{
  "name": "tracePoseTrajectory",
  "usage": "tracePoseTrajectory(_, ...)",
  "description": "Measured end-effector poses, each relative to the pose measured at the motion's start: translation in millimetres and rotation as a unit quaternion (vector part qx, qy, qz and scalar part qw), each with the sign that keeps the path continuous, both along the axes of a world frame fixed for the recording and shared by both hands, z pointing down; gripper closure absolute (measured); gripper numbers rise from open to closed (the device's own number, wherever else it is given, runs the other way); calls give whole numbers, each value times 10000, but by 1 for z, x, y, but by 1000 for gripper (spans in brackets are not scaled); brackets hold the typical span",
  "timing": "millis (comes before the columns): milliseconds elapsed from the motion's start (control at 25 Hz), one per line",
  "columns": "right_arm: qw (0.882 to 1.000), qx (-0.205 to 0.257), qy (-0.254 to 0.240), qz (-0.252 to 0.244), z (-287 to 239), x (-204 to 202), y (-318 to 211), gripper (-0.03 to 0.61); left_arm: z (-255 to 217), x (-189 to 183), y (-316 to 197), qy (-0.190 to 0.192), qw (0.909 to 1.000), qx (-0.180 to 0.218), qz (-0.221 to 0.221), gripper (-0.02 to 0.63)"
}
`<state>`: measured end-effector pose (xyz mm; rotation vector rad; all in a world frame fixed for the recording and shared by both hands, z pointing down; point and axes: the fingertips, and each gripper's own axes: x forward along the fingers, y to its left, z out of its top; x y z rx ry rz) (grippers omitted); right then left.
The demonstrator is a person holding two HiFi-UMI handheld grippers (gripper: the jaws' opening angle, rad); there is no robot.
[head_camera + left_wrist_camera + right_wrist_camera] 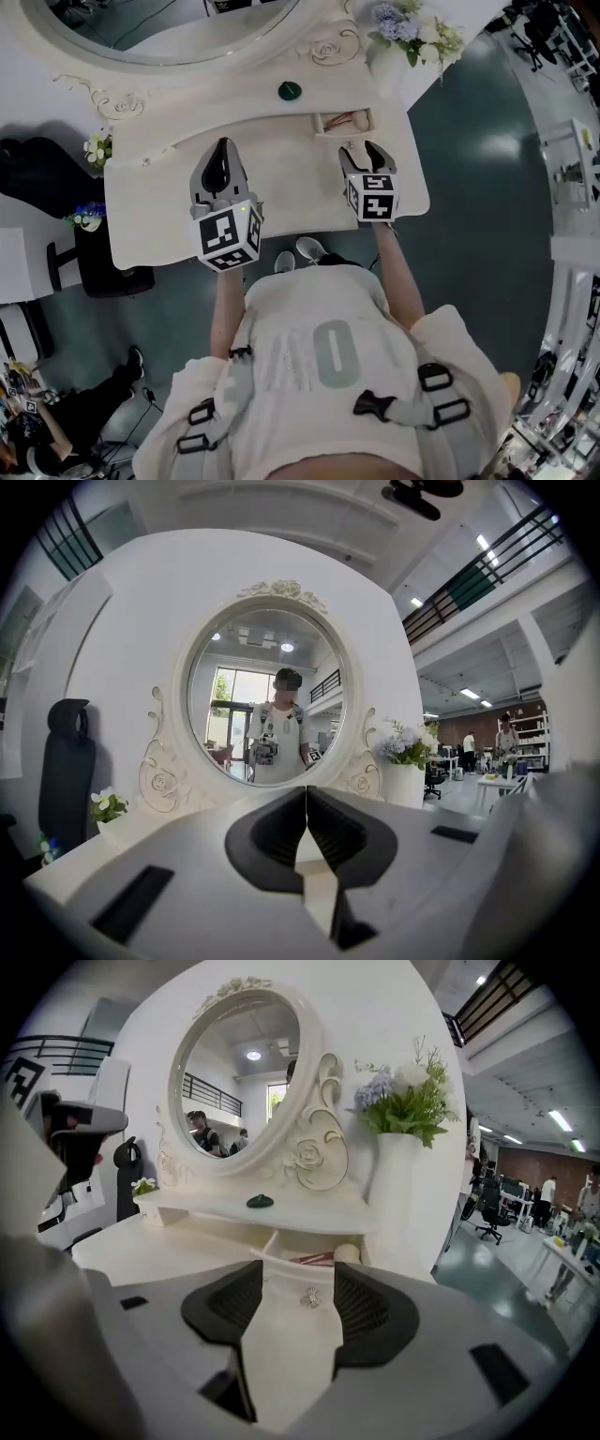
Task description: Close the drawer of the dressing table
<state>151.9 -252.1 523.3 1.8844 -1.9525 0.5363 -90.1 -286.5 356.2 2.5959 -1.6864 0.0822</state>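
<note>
Drawer (281,1304): light, rigid, probably slides easily; push its front by the knob (309,1298).
Right gripper (298,1281): parted, holding nothing.
Left gripper (306,803): closed, empty.

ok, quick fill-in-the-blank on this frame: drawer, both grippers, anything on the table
1. The drawer of the dressing table stands ___.
2. The left gripper has its jaws ___, with nothing between them.
3. The right gripper is lined up on the drawer front, whose small metal ___ shows between its parted jaws.
4. On the shelf below the mirror sits a small dark ___ object.

Missing words: open; shut; knob; green.
</note>
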Motion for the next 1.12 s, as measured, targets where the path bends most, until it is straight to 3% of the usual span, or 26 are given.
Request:
tracePoseTrajectory(560, 9971, -713, 170, -182, 53, 7, -12, 384, 18, 1, -2, -209, 9996, -158, -133, 595)
tracePoseTrajectory(840, 9965, -807, 174, -121, 62, 13, -18, 454, 16, 1, -3, -228, 9994, -140, -228, 595)
tracePoseTrajectory(1120, 9960, -865, 181, -153, 68, 12, -17, 467, 17, 2, -1, -231, 9993, -141, -271, 595)
